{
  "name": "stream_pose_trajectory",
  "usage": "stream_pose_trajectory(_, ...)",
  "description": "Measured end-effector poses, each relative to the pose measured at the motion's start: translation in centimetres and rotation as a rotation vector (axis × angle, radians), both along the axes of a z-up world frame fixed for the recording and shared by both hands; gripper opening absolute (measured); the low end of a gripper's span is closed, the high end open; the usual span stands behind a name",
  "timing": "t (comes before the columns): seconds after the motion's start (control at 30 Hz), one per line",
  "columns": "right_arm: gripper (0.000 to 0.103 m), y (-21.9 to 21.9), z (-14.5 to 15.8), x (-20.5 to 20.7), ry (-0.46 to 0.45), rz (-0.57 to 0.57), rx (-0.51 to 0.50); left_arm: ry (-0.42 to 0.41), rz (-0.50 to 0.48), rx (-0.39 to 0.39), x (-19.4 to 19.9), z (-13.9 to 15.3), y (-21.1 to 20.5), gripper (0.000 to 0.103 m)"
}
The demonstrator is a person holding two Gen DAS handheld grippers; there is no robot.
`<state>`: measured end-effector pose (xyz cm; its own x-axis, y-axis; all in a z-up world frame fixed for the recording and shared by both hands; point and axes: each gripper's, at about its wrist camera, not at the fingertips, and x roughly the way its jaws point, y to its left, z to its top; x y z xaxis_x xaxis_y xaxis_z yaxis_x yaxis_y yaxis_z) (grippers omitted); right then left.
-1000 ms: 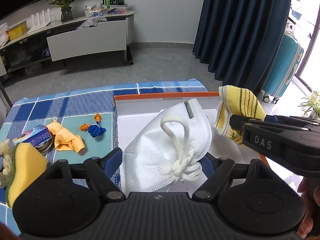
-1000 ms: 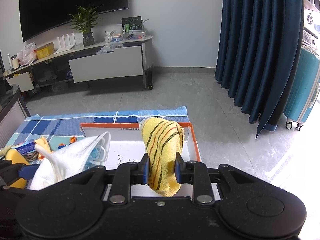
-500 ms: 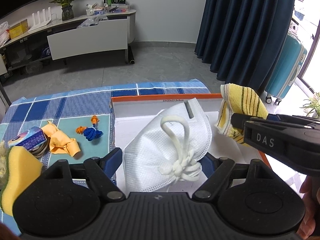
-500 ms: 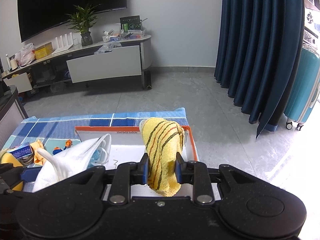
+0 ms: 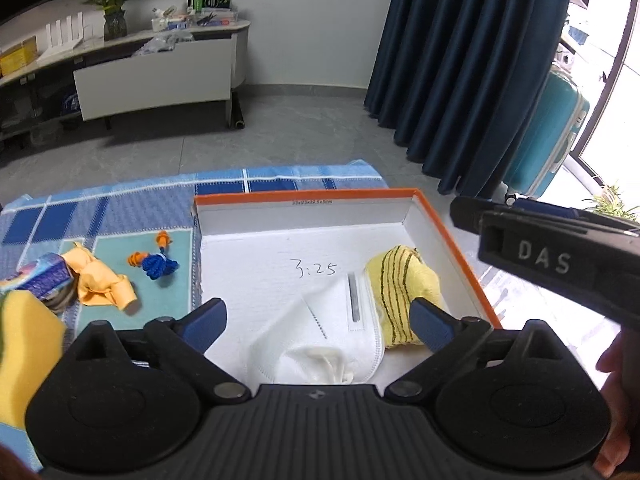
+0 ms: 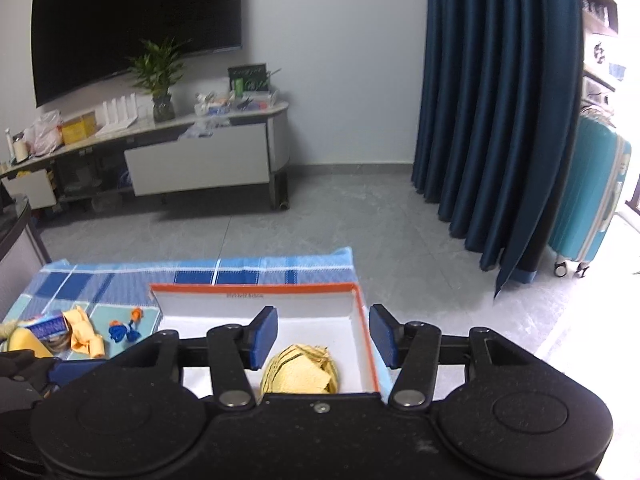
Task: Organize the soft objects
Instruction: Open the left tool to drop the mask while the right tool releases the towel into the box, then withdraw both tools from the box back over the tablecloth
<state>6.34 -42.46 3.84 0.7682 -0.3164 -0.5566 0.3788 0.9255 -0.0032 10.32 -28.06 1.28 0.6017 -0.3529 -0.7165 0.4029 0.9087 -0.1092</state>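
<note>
Having just opened, both tools point(image 5: 318, 318) point(image 6: 322, 334) gripped nothing; white fabric face mask point(image 5: 324, 336) and yellow striped cloth point(image 5: 400, 292) sat sorted in orange-rimmed box point(image 5: 304, 196).

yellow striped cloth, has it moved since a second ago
Yes. The yellow striped cloth has dropped from the right claw, whose jaws have just been opening, onto the floor of the orange-rimmed box, beside the white mask.

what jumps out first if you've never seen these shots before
The orange-rimmed white box on the blue checked cloth, with a white face mask and a yellow striped cloth lying touching inside it. Both the left gripper and right gripper hang open above them, and small orange and blue bits lie left of the box.
</note>
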Motion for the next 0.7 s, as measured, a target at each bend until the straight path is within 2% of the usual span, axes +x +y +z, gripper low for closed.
stream_pose_trajectory(0.17, 0.065, 0.8, 1.2, -1.7, -0.034, -0.021, -0.003, -0.036, 0.045, 0.038, -1.1, 1.2, 1.4, 0.103)
stream_pose_trajectory(0.33, 0.065, 1.8, 1.2, -2.7, -0.031, -0.03, 0.031, -0.048, 0.074, 0.061, -2.2, 1.9, 3.6, 0.103)
stream_pose_trajectory(0.7, 0.067, 6.3, 0.7, -3.2, -0.007, 0.033, 0.049, -0.06, 0.146, 0.06, -3.5, 3.0, 8.5, 0.103)
